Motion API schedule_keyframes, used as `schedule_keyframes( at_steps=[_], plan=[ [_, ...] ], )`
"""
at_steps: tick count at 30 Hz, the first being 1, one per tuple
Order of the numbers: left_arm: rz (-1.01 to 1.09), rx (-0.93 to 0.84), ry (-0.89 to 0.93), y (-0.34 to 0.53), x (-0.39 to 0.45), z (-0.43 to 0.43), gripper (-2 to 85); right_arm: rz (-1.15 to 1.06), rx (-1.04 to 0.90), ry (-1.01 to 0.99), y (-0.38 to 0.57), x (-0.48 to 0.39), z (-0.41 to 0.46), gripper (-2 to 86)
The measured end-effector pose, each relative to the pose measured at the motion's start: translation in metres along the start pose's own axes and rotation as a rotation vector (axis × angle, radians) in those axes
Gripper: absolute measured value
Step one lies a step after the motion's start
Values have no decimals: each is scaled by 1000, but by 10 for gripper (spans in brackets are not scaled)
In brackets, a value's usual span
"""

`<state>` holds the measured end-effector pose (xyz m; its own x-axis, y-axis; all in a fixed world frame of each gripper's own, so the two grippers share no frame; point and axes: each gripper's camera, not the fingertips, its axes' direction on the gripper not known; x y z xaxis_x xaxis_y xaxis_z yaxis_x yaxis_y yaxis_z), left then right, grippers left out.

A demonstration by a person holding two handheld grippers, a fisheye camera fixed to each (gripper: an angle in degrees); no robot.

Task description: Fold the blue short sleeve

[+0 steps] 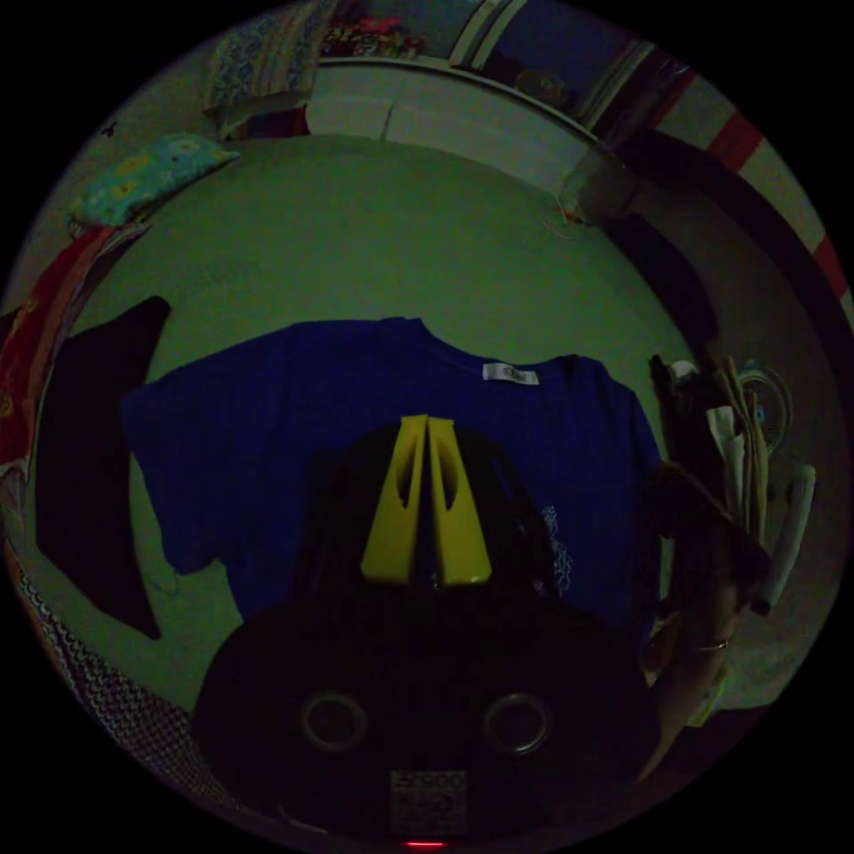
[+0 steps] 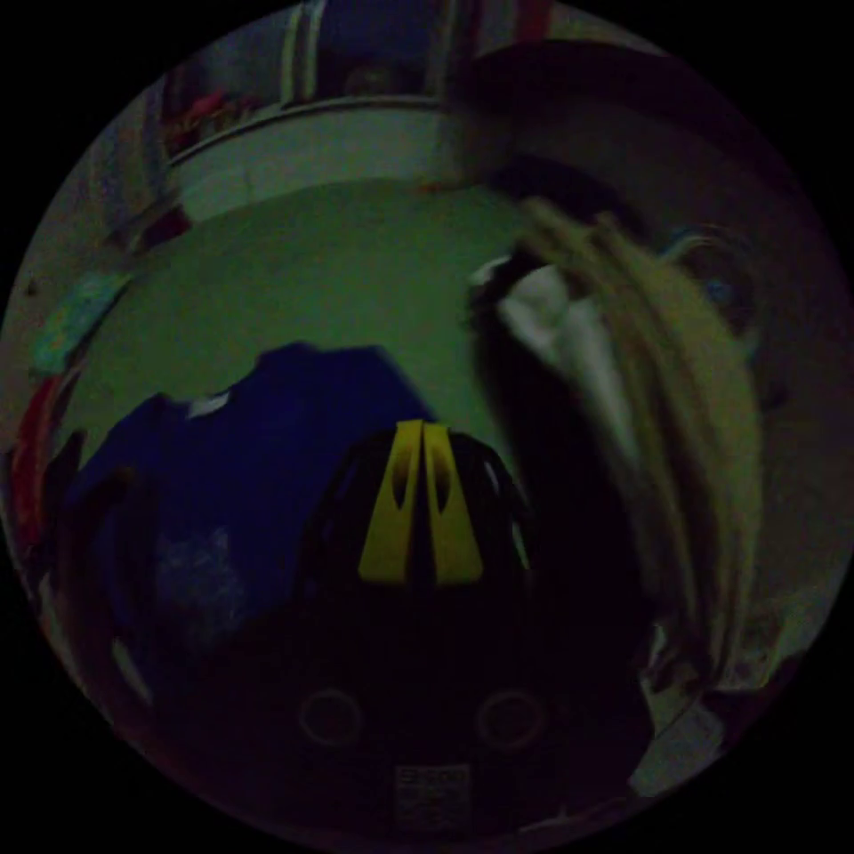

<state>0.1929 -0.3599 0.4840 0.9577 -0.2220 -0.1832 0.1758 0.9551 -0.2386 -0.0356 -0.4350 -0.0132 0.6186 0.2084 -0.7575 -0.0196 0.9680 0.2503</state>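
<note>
Jaws of the left gripper (image 1: 426, 418) and right gripper (image 2: 422, 425) are pressed together, holding nothing, above the blue short-sleeved cotton shirt (image 1: 267, 427) lying flat near the green bed's (image 1: 356, 240) edge.

Green bed (image 1: 374, 240), blue short sleeve (image 1: 267, 427) spread flat on it, dark garment (image 1: 93, 463) beside, patterned pillow (image 1: 142, 178) at edge

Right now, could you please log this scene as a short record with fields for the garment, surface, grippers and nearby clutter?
garment: blue short-sleeve cotton T-shirt, spread flat, white neck label showing
surface: green bed sheet
left gripper: yellow jaws together, above the shirt, gripping nothing
right gripper: yellow jaws together, empty
clutter: dark cloth beside one sleeve; patterned turquoise pillow at the far edge
</note>
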Motion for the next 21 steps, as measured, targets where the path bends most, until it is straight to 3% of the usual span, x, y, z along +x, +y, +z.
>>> schedule_keyframes(
  at_steps=[2, 5, 7, 9, 14, 17, 19, 21],
  plan=[
    [5, -5, -14, 4, 6, 0, -4, 45, 60, 40, 6, 10, -11, -10],
    [28, -3, -32, 12, 19, -2, -5, 32, 39, -146, 15, 17, -26, -10],
    [42, 3, -47, 17, 27, -6, -5, -61, -90, -326, 21, 11, -31, -10],
    [68, 35, -62, 26, 37, -15, -4, -105, -198, -370, 27, 6, -29, -10],
    [96, 61, -68, 44, 55, -27, -4, -118, -243, -278, 39, 13, -30, -11],
    [118, 31, -40, 53, 67, -31, -4, 10, -227, -176, 40, 39, -28, -13],
    [146, 3, -44, 63, 75, -38, -4, 99, -19, 3, 44, 61, -64, -12],
    [194, 21, -89, 86, 81, -56, -4, 55, 45, -74, 50, 69, -90, -11]
  ],
)
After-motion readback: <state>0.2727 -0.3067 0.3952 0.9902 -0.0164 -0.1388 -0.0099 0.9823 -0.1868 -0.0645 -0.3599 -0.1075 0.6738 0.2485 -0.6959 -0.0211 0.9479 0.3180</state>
